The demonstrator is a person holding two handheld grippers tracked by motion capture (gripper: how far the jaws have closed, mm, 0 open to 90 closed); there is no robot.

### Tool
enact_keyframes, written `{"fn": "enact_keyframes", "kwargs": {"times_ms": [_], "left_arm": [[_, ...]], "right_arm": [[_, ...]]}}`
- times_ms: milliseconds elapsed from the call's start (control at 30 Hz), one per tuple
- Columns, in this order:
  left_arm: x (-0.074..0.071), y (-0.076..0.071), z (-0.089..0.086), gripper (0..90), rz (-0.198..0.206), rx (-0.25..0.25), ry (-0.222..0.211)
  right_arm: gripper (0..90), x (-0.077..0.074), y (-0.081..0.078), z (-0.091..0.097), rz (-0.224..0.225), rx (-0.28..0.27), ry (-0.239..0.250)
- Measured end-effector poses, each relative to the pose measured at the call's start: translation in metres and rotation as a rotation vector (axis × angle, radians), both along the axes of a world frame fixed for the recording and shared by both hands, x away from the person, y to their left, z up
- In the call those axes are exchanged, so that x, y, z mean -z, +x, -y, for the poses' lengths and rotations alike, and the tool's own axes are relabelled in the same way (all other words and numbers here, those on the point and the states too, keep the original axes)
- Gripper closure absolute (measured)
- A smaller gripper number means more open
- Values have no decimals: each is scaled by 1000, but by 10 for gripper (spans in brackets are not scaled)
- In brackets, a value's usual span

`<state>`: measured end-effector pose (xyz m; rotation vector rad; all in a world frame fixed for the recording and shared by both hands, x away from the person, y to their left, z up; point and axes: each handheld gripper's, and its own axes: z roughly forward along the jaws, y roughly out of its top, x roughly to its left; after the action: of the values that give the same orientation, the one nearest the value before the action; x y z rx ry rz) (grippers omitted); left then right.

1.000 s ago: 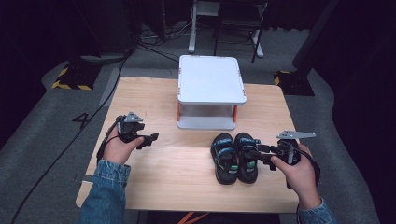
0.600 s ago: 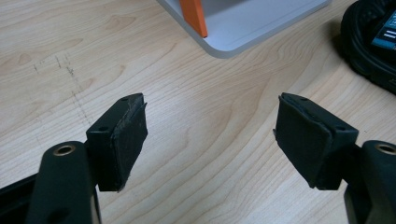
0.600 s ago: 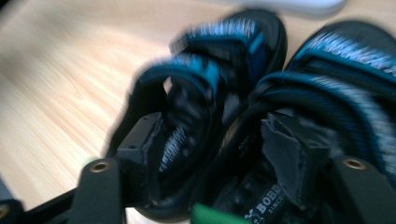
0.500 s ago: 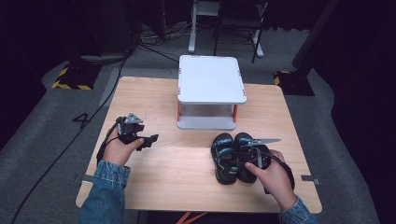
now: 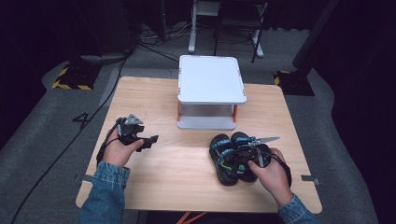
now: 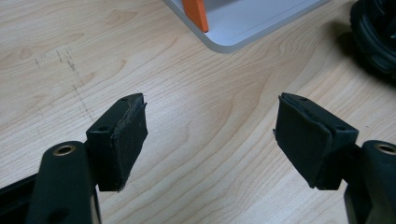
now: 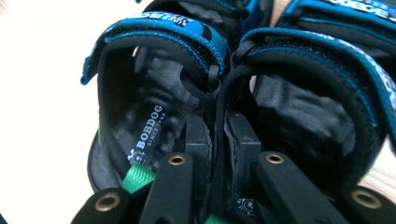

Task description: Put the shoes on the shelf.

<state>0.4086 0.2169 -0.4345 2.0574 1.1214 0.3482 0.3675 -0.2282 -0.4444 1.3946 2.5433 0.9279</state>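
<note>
Two sandals (image 5: 233,157) near the bench's front right edge are pinched together at their inner heel walls by the right gripper (image 7: 218,135), whose just-closed jaws might slip off one when lifting.

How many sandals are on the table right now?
2. The left sandal and the right sandal lie side by side near the table's front right, before the white stand. The right tongs pinch their two inner walls together.

- You are in a lab.
- Black curtains (image 5: 56,28) hang all round.
- Cables (image 5: 140,42) lie on the grey floor (image 5: 42,140).
- Tape (image 5: 70,79) marks it.
</note>
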Motion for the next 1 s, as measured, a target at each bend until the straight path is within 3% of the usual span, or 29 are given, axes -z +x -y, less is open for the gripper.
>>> {"fn": "enact_keyframes", "kwargs": {"times_ms": [67, 233, 467, 700, 1000], "left_arm": [[0, 0, -1, 258, -1, -2, -4], [0, -2, -2, 258, 6, -6, -1], [1, -14, -10, 259, 0, -33, 2], [1, -38, -37, 261, 0, -112, 0], [4, -50, -49, 261, -5, -148, -3]], "right_arm": [[818, -1, -1, 0, 6, 3, -9], [818, -10, -3, 0, 19, -18, 21], [817, -33, 6, -13, 101, -66, 75], [816, -42, 44, -43, 147, -77, 113], [816, -38, 95, -80, 199, -28, 73]]}}
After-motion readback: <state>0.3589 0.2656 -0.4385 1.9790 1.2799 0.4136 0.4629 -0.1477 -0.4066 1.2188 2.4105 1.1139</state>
